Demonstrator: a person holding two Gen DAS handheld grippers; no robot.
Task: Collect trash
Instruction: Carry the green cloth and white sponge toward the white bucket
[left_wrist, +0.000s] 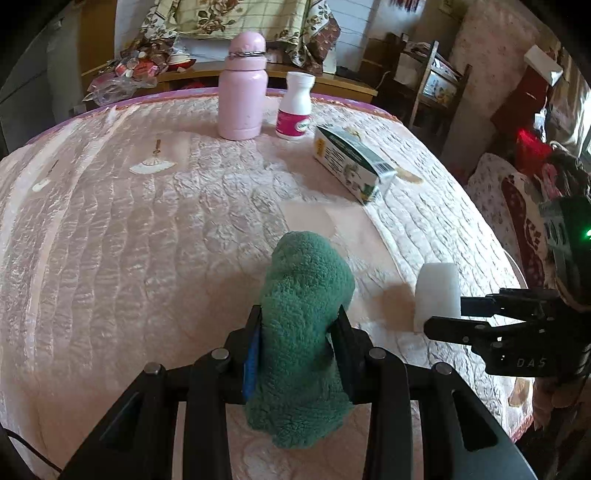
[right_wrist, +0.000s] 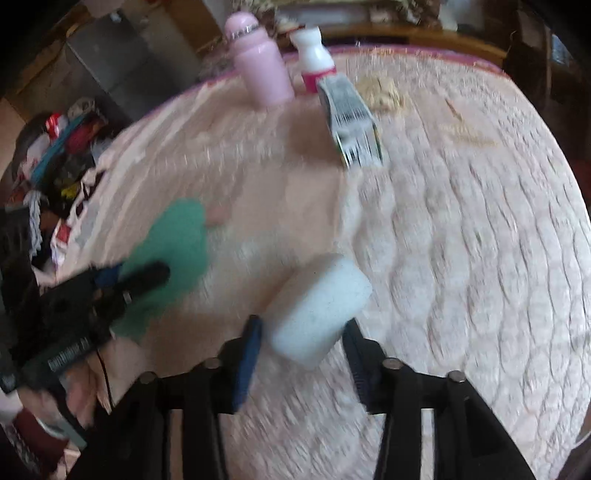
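Left gripper is clamped on a fluffy green cloth bunched above the quilted pink bedspread. To its right, the right gripper brackets a smooth white foam block; blur hides whether its pads press it.

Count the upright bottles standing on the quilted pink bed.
2. The pink metal bottle stands at the far edge; the white plastic bottle with a magenta label stands just right of it. None seems hidden.
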